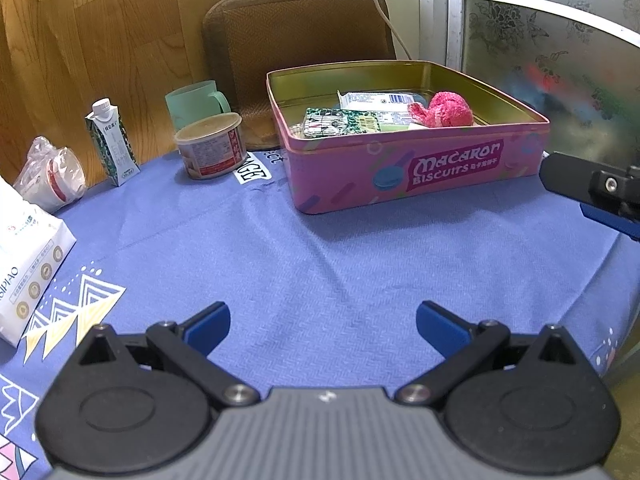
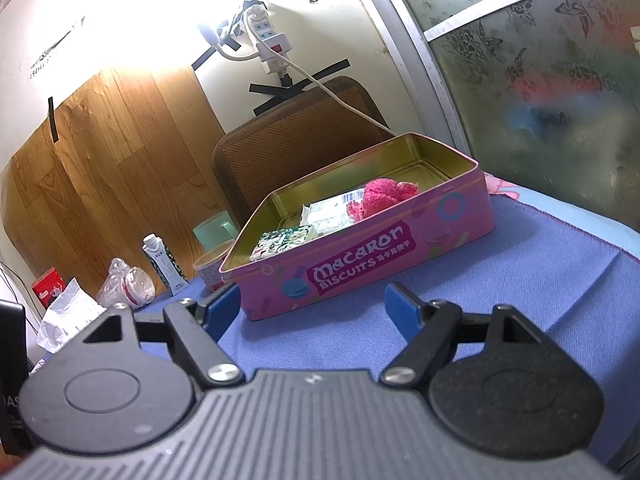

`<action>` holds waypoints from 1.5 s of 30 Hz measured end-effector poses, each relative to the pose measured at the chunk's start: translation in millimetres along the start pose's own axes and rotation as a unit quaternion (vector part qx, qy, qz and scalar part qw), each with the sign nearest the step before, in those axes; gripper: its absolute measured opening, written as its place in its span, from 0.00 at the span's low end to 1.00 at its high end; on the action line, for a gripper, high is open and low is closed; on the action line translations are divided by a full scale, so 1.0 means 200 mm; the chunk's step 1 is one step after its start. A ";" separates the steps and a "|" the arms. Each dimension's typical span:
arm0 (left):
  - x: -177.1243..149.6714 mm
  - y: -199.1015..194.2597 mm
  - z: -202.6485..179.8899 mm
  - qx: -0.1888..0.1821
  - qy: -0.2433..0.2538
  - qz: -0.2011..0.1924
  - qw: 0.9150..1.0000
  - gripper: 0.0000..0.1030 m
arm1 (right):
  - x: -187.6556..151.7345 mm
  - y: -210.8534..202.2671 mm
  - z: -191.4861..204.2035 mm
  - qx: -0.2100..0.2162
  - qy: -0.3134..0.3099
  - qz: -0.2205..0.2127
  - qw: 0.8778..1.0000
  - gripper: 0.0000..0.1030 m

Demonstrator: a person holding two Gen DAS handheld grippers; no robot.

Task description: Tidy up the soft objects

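Left tool (image 1: pixel 323 326) spread wide, pink tin (image 1: pixel 408 172) ahead, can (image 1: pixel 211 146) beside.

I log: biscuit tin (image 1: pixel 404 176), glossy pink printed metal, gold-lacquered inside; fuzzy pink knitted piece (image 1: pixel 444 110), rough yarn; tabletop cloth (image 1: pixel 320 264), matt blue woven herringbone; my left tool (image 1: pixel 323 330), matt black plastic with smooth blue pads (image 1: pixel 208 326); wall panel (image 2: pixel 120 152), wood-grain, slight sheen; mug (image 1: pixel 192 102), translucent green plastic.

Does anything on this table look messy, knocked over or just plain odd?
Nothing looks spilled or broken. The pink fuzzy item and small packets lie loosely jumbled inside the open biscuit tin. A bagged cup lies tipped on its side at the table's left edge. Both grippers are open and empty.
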State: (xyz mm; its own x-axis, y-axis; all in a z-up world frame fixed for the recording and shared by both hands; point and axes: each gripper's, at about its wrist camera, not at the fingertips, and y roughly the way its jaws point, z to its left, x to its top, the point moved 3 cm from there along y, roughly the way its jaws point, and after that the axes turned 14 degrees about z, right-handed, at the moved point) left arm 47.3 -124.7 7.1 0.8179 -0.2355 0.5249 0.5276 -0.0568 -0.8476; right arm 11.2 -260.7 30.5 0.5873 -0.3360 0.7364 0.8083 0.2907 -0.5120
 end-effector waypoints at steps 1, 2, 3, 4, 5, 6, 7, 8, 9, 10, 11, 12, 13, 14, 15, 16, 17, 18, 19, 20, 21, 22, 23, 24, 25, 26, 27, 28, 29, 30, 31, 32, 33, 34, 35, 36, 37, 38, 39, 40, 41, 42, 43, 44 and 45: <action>0.00 0.00 0.00 0.000 0.000 0.000 1.000 1.00 | 0.00 0.00 0.00 0.000 0.000 0.000 1.000 0.79; 0.00 0.00 0.00 0.000 0.000 0.000 1.000 1.00 | 0.00 0.00 0.00 0.000 0.000 0.000 1.000 0.79; 0.00 0.00 0.00 0.000 0.000 0.001 1.000 1.00 | 0.00 0.00 0.00 0.000 0.000 0.000 1.000 0.79; 0.00 0.00 0.00 0.000 0.000 0.000 1.000 1.00 | 0.00 0.00 0.00 0.000 0.000 0.000 1.000 0.79; 0.00 0.00 0.00 0.000 0.000 0.000 1.000 1.00 | 0.00 0.00 0.00 0.000 0.000 0.000 1.000 0.79; 0.00 0.00 0.00 0.000 0.000 0.000 1.000 1.00 | 0.00 0.00 0.00 0.000 0.000 0.000 1.000 0.79; 0.00 0.00 0.00 0.000 0.000 0.000 1.000 1.00 | 0.00 0.00 0.00 0.000 0.000 0.000 1.000 0.79; 0.00 0.00 0.00 0.002 -0.001 -0.001 1.000 1.00 | 0.00 0.00 0.00 0.000 0.000 0.001 1.000 0.79; 0.00 0.00 0.00 0.004 -0.002 -0.001 1.000 1.00 | 0.00 0.01 0.00 0.000 0.000 0.001 1.000 0.79; 0.00 0.00 0.00 0.004 -0.002 -0.002 1.000 1.00 | 0.00 0.01 0.00 0.000 0.000 0.001 1.000 0.79; 0.00 0.00 0.00 0.004 -0.002 -0.002 1.000 1.00 | 0.00 0.01 0.00 0.000 0.000 0.001 1.000 0.79; 0.00 0.00 0.00 0.003 -0.003 -0.002 1.000 1.00 | 0.00 0.01 0.00 0.000 0.000 0.001 1.000 0.79; 0.00 0.00 0.00 0.003 -0.004 -0.002 1.000 1.00 | 0.00 0.01 0.00 0.000 0.000 0.001 1.000 0.79; 0.00 0.00 0.01 0.003 -0.004 -0.002 1.000 1.00 | 0.00 0.01 0.00 0.000 0.000 0.001 1.000 0.79; 0.00 0.00 0.00 0.003 -0.004 -0.001 1.000 1.00 | 0.00 0.01 0.00 0.000 0.001 0.001 1.000 0.79; 0.00 0.00 0.01 0.002 -0.004 0.000 1.000 1.00 | -0.01 0.01 0.00 0.000 0.001 0.001 1.000 0.79; 0.00 0.00 0.01 0.002 -0.004 0.001 1.000 1.00 | 0.00 0.01 0.00 -0.001 0.001 0.001 1.000 0.79; 0.00 0.01 0.01 0.002 -0.004 0.002 1.000 1.00 | -0.01 0.01 0.00 0.000 0.001 0.001 1.000 0.79; 0.00 0.01 0.01 0.001 -0.005 0.003 1.000 1.00 | 0.00 0.01 0.00 0.000 0.001 0.001 1.000 0.79; 0.00 0.01 0.01 0.000 -0.005 0.004 1.000 1.00 | 0.00 0.01 0.00 0.000 0.001 0.001 1.000 0.79; 0.00 0.01 0.01 -0.001 -0.005 0.005 1.000 1.00 | -0.01 0.01 0.00 0.000 0.001 0.001 1.000 0.79; 0.00 0.01 0.01 -0.001 -0.005 0.006 1.000 1.00 | -0.01 0.01 0.00 0.000 0.001 0.001 1.000 0.79; 0.00 0.01 0.01 -0.001 -0.006 0.006 1.000 1.00 | 0.00 0.01 0.00 0.000 0.001 0.001 1.000 0.79; 0.00 0.01 0.01 -0.001 -0.006 0.006 1.000 1.00 | 0.00 0.01 0.00 0.000 0.001 0.001 1.000 0.79; 0.00 0.01 0.01 -0.001 -0.006 0.005 1.000 1.00 | 0.00 0.01 0.00 0.000 0.001 0.001 1.000 0.79; 0.00 0.01 0.01 -0.001 -0.006 0.005 1.000 1.00 | -0.01 0.01 0.00 0.000 0.001 0.002 1.000 0.79; 0.00 0.01 0.01 -0.001 -0.006 0.005 1.000 1.00 | -0.01 0.01 -0.01 0.000 0.001 0.002 1.000 0.79; 0.00 0.01 0.01 -0.001 -0.005 0.006 1.000 1.00 | -0.01 0.01 -0.01 0.000 0.000 0.003 1.000 0.79; 0.00 0.01 0.01 -0.001 -0.005 0.006 1.000 1.00 | -0.02 0.01 -0.01 0.000 0.000 0.003 1.000 0.79; 0.00 0.01 0.01 -0.002 -0.005 0.006 1.000 1.00 | -0.02 0.01 -0.01 0.000 0.001 0.003 1.000 0.79; 0.00 0.01 0.01 -0.002 -0.004 0.006 1.000 1.00 | -0.02 0.01 -0.01 0.000 0.001 0.003 1.000 0.79; 0.00 0.01 0.01 -0.002 -0.004 0.006 1.000 1.00 | -0.02 0.01 -0.01 0.000 0.001 0.003 1.000 0.79; 0.00 0.01 0.01 -0.002 -0.003 0.006 1.000 1.00 | -0.02 0.01 -0.01 0.000 0.001 0.003 1.000 0.79; 0.00 0.01 0.01 -0.002 -0.003 0.006 1.000 1.00 | -0.01 0.01 -0.01 0.000 0.001 0.003 1.000 0.79; 0.00 0.01 0.01 -0.002 -0.003 0.006 1.000 1.00 | -0.01 0.01 -0.01 0.000 0.001 0.003 1.000 0.79; 0.00 0.01 0.01 -0.002 -0.003 0.006 1.000 1.00 | -0.02 0.01 -0.01 0.000 0.001 0.003 1.000 0.79; 0.00 0.01 0.01 -0.002 -0.004 0.006 1.000 1.00 | -0.02 0.01 -0.01 0.000 0.000 0.003 1.000 0.79; 0.00 0.01 0.01 -0.002 -0.003 0.006 1.000 1.00 | -0.01 0.01 -0.01 0.000 0.001 0.003 1.000 0.79; 0.00 0.01 0.01 -0.002 -0.003 0.006 1.000 1.00 | -0.01 0.01 -0.01 0.000 0.001 0.003 1.000 0.79; 0.00 0.01 0.01 -0.002 -0.003 0.006 1.000 1.00 | -0.01 0.01 -0.01 0.000 0.001 0.003 1.000 0.79; 0.00 0.01 0.01 -0.002 -0.003 0.007 1.000 1.00 | -0.01 0.01 -0.01 0.000 0.001 0.003 1.000 0.79; 0.00 0.01 0.01 -0.002 -0.003 0.006 1.000 1.00 | -0.01 0.01 -0.01 0.000 0.001 0.003 1.000 0.79; 0.00 0.01 0.01 -0.002 -0.003 0.006 1.000 1.00 | -0.01 0.01 -0.01 0.000 0.001 0.003 1.000 0.79; 0.00 0.01 0.01 -0.002 -0.003 0.006 1.000 1.00 | -0.01 0.01 -0.01 0.000 0.001 0.003 1.000 0.79; 0.00 0.01 0.01 -0.002 -0.002 0.006 1.000 1.00 | -0.02 0.01 -0.01 0.000 0.001 0.003 1.000 0.79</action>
State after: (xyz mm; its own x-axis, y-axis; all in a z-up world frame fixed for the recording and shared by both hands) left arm 49.0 -123.2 5.2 0.8254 -0.2322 0.5147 0.5164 -0.0582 -0.8544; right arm 11.3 -260.5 26.2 0.5920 -0.3364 0.7324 0.8049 0.2924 -0.5163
